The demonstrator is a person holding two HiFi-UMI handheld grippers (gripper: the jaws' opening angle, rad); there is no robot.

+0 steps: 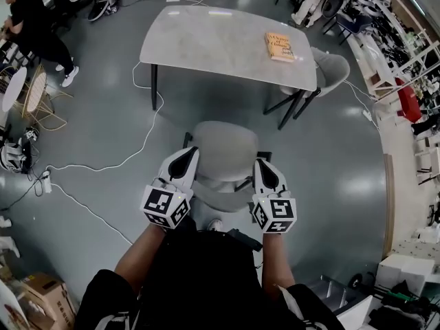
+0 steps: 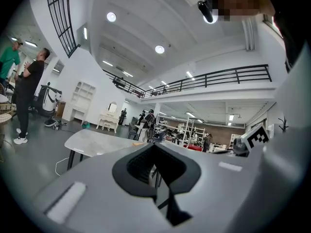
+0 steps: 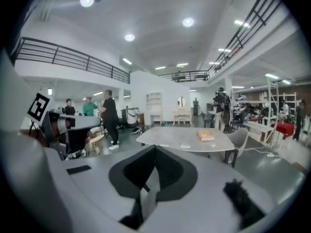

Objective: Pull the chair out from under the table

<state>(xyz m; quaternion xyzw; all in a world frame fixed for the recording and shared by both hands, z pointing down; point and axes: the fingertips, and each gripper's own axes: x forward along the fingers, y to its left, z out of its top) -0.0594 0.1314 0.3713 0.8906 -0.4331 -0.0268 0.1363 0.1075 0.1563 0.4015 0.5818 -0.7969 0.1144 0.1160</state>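
**In front of the table: chair out, both grippers empty**

On the grey floor, the table (image 1: pixel 206 43) stands well apart from the person. The chair (image 1: pixel 223 150) is no longer under it. Bare floor shows between its seat and the table's near edge, and its backrest is just in front of the person's feet. A second chair (image 1: pixel 331 67) stays partly tucked in at the table's right end.

The left gripper (image 1: pixel 187 151) and the right gripper (image 1: pixel 262 163) sit over the two sides of the pulled chair, pointing towards the table. Each has its jaws closed together with nothing between them, and past the jaw tips I see only the table and the room. A book (image 1: pixel 279 46) lies near the table's right end. A white cable (image 1: pixel 137 150) trails across the floor to the left of the chair.

To my eye the pull itself is finished and this is the letting-go stage. Little seems left to do beyond drawing both hands back clear of the backrest without knocking it. If the chair needs to come out further, the jaws would have to open and close on the backrest again first.
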